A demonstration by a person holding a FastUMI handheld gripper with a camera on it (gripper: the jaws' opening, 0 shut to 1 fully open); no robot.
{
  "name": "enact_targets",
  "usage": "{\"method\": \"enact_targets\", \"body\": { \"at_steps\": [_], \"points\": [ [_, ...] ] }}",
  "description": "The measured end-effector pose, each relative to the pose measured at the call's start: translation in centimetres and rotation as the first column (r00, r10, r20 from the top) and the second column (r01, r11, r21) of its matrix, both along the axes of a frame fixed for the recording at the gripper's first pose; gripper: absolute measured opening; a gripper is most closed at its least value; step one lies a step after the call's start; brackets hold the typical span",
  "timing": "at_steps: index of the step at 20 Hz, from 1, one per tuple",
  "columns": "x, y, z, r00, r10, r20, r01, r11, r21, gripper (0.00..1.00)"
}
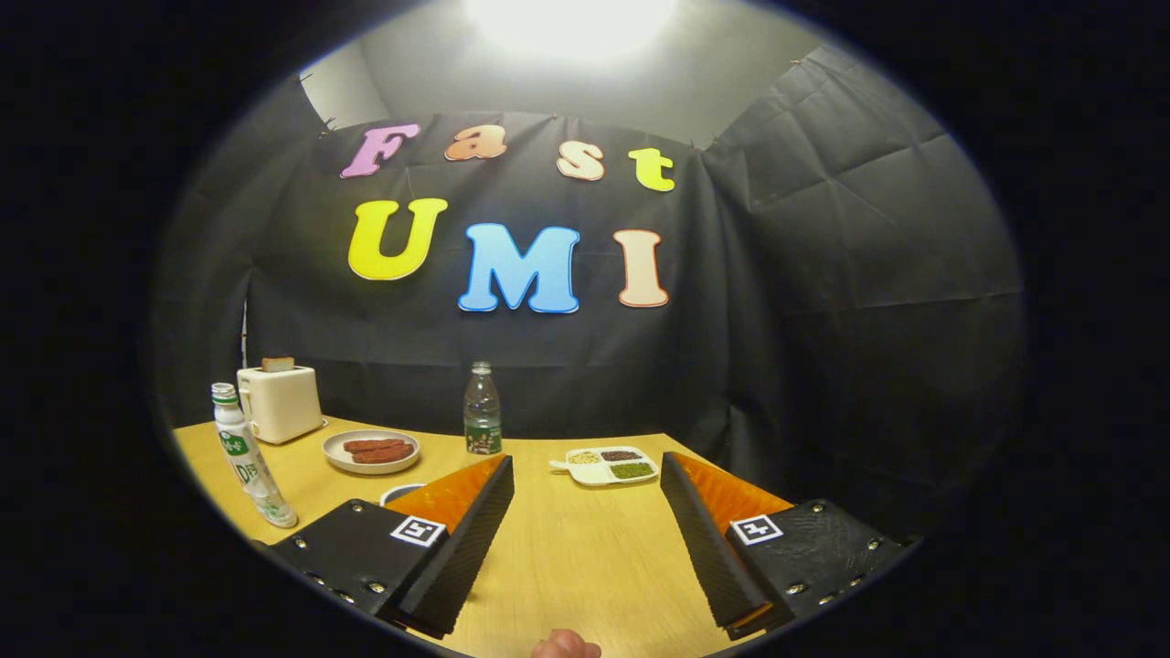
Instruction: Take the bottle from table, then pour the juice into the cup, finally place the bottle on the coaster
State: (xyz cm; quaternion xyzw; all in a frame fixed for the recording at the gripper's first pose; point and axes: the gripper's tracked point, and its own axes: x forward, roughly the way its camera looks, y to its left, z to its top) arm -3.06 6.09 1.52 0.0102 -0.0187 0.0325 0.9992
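Bottle (482,409) beyond spread hand-held gripper (586,471) fingers

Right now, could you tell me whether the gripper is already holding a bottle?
No, the gripper is open over bare table, and the clear bottle stands well beyond its fingers.

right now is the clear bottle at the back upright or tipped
Upright: the clear bottle stands cap-up on the table, beyond the open hand-held gripper.
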Motion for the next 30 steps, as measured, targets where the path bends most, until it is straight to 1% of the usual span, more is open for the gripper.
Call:
{"method": "enact_targets", "body": {
  "at_steps": [3, 7, 10, 15, 17, 19, 24, 26, 28, 30],
  "points": [
    [-1.2, 2.7, 0.2, 0.999, 0.041, 0.002, -0.041, 0.999, 0.005, 0.98],
    [-3.2, 8.3, -0.1, 0.989, 0.148, 0.006, -0.148, 0.989, 0.0, 0.98],
    [-4.9, 13.1, -0.7, 0.972, 0.233, 0.005, -0.233, 0.972, -0.008, 0.98],
    [-6.8, 19.4, -3.0, 0.948, 0.318, -0.023, -0.318, 0.948, 0.004, 0.98],
    [-7.5, 21.4, -3.3, 0.944, 0.331, -0.017, -0.331, 0.944, 0.003, 0.98],
    [-8.1, 23.9, -3.4, 0.932, 0.361, -0.007, -0.361, 0.932, -0.016, 0.98],
    [-7.9, 29.7, -3.8, 0.901, 0.433, -0.011, -0.433, 0.902, 0.004, 0.98],
    [-7.6, 32.0, -4.0, 0.885, 0.465, -0.002, -0.465, 0.885, -0.009, 0.98],
    [-6.4, 32.9, -4.8, 0.889, 0.458, -0.015, -0.459, 0.888, -0.036, 0.98],
    [-5.2, 33.9, -5.5, 0.888, 0.459, -0.034, -0.46, 0.887, -0.033, 0.98]
  ]
}}
